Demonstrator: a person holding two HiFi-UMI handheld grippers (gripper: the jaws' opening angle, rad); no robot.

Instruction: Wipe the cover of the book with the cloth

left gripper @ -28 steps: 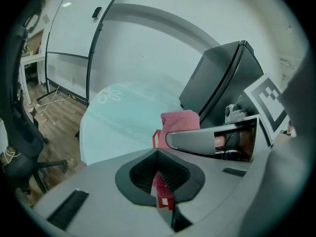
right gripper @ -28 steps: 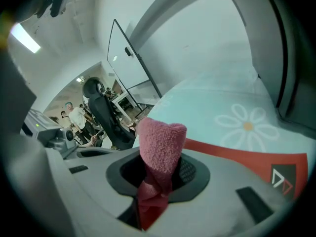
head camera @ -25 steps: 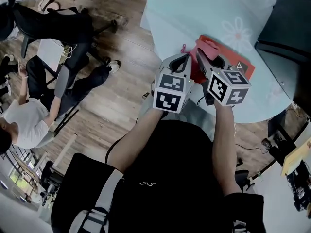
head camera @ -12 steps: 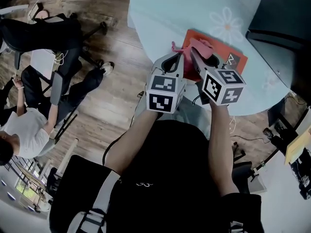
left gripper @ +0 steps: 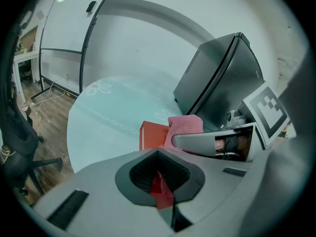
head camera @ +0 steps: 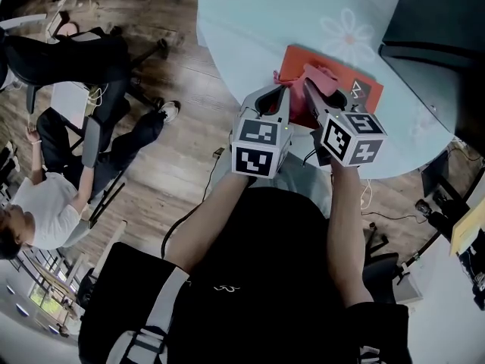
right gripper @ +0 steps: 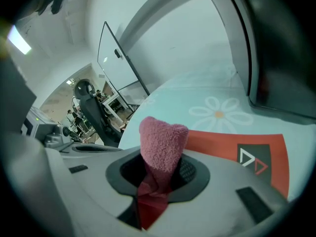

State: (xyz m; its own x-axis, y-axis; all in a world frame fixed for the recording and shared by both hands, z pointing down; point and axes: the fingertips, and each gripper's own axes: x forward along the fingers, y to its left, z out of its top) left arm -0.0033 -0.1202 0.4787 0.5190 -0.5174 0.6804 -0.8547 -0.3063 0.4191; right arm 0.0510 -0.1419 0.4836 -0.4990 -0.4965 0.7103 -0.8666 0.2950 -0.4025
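The right gripper (head camera: 313,97) is clamped on the pink cloth (right gripper: 163,144), whose wad stands up past the closed tips and rests on the book (head camera: 297,65). The left gripper (head camera: 282,93) sits just beside it at 9 o'clock, tips brought together with nothing plainly pinched. In the left gripper view only a sliver of red shows through the oval opening behind them, and I cannot tell whether it touches the jaws. The book lies under the right gripper and spreads from its tips toward 12 and 2 o'clock. The left gripper's tips are at the book's near left edge.

In the head view the book's long axis runs from about 10 o'clock to 4 o'clock, and the dark patch with triangle marks (head camera: 360,91) is at the 4 o'clock end. It lies flat, cover up, near the edge of a round pale blue-green table (head camera: 250,21) printed with white daisies (head camera: 339,34). A dark case (head camera: 432,36) stands on the table at 2 o'clock, well apart from the book. At 9 o'clock of the table there is wooden floor (head camera: 182,158), with an office chair (head camera: 68,51) and a seated person (head camera: 42,199)
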